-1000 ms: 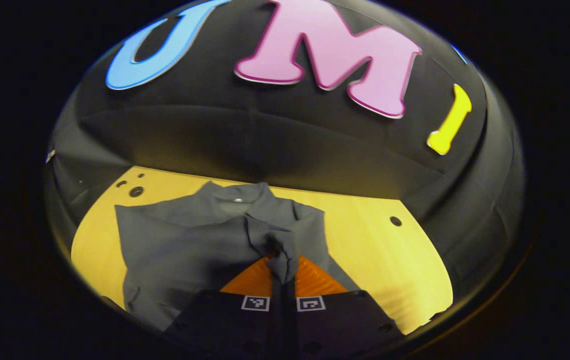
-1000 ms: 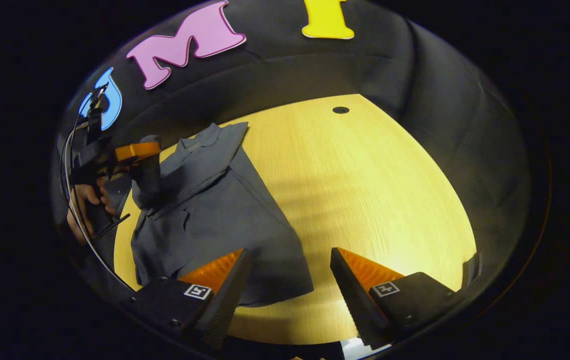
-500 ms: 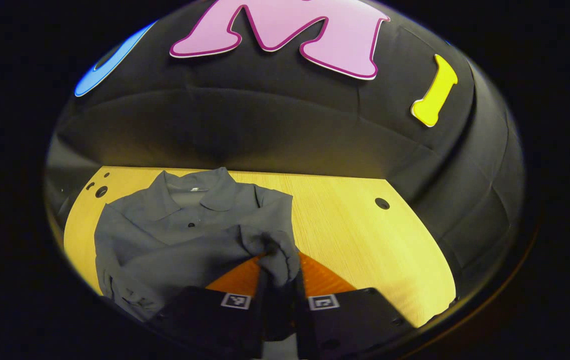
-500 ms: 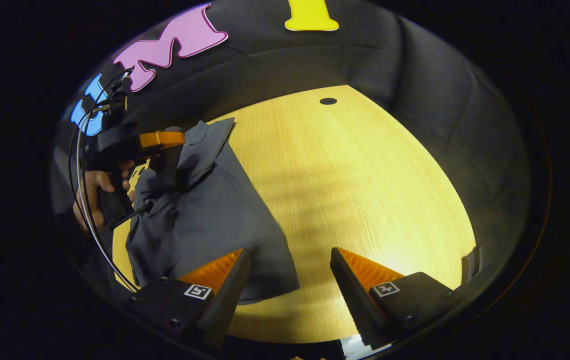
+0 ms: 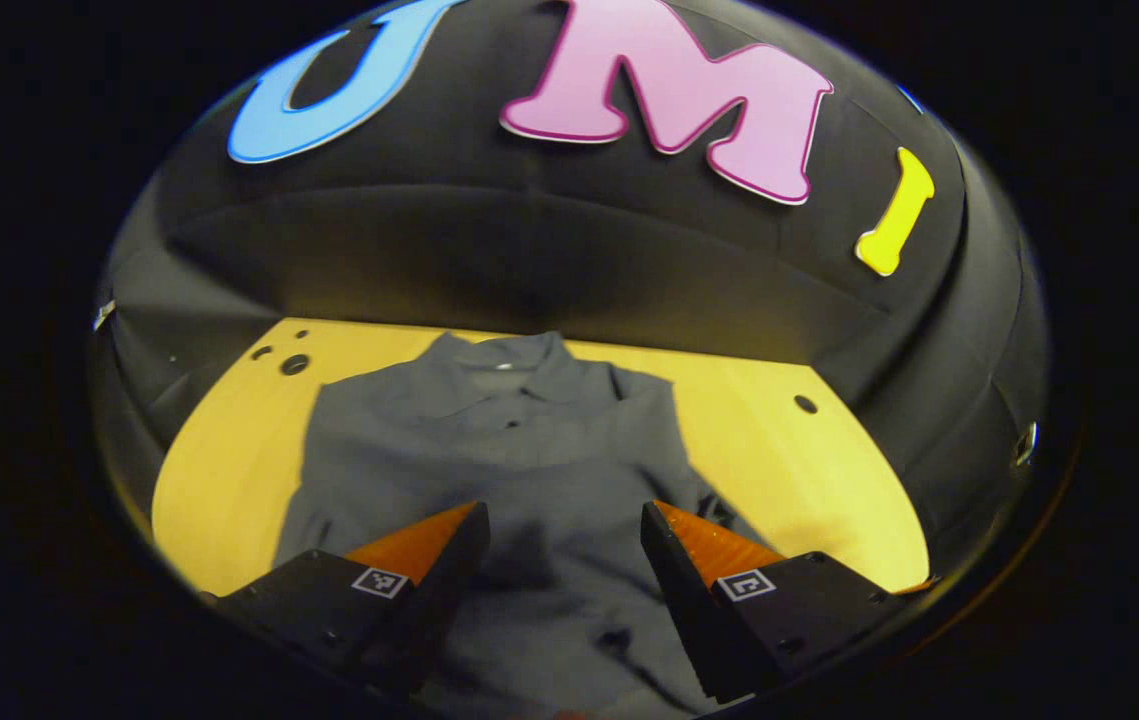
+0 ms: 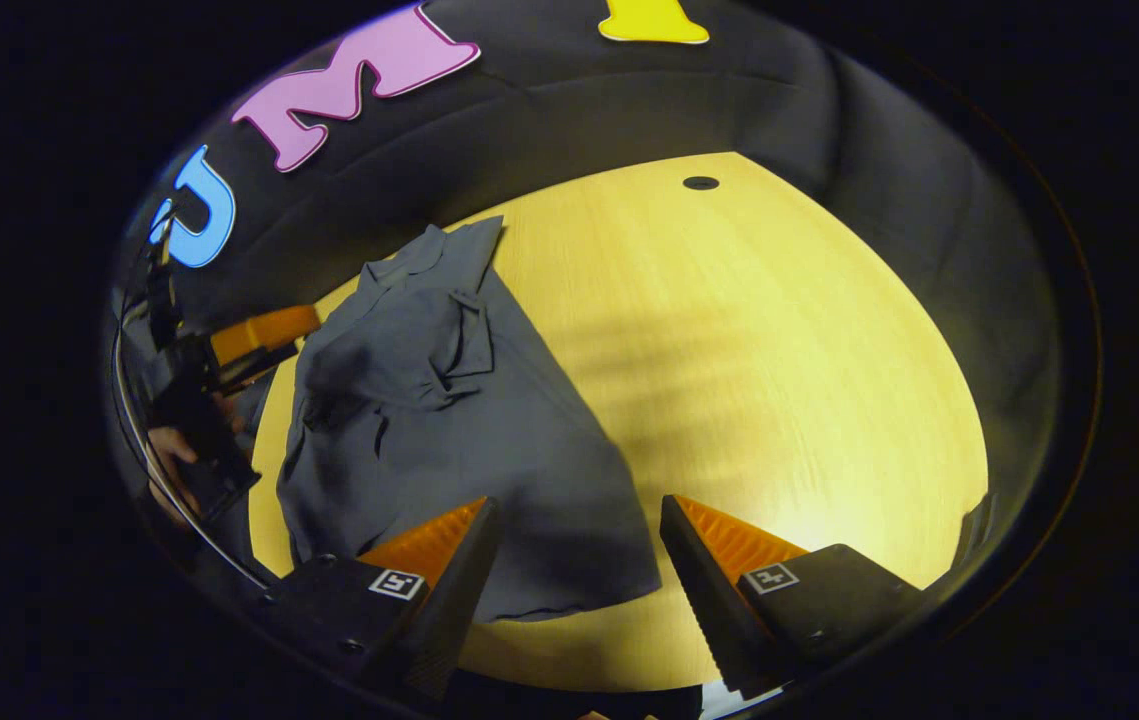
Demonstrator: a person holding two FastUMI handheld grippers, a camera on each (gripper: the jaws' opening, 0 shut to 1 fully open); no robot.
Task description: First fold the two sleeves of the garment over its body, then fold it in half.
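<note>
Since half a second ago we have let go of the sleeve: our left tongs, then clamped on a bunch of grey cloth, now stand spread with nothing between them.

From the left gripper view, we look along those released tongs over the grey garment, which lies flat on the yellow tabletop with its collar toward the far edge, by the booth's black wall. Small dark buttons run down its front. Round holes show in the tabletop near the far left corner and toward the far right. This view gives the shirt head-on, which the other does not.

From the right gripper view, our right tongs are likewise parted and grasp nothing; they hover above the near hem of the garment, one finger over cloth, the other over bare wood. Here the sleeve is seen lying folded across the chest, its cuff near the collar. At the tabletop's left edge this view also catches the left tool and the hand holding it, beside the shirt. A further hole lies near the far edge.
</note>
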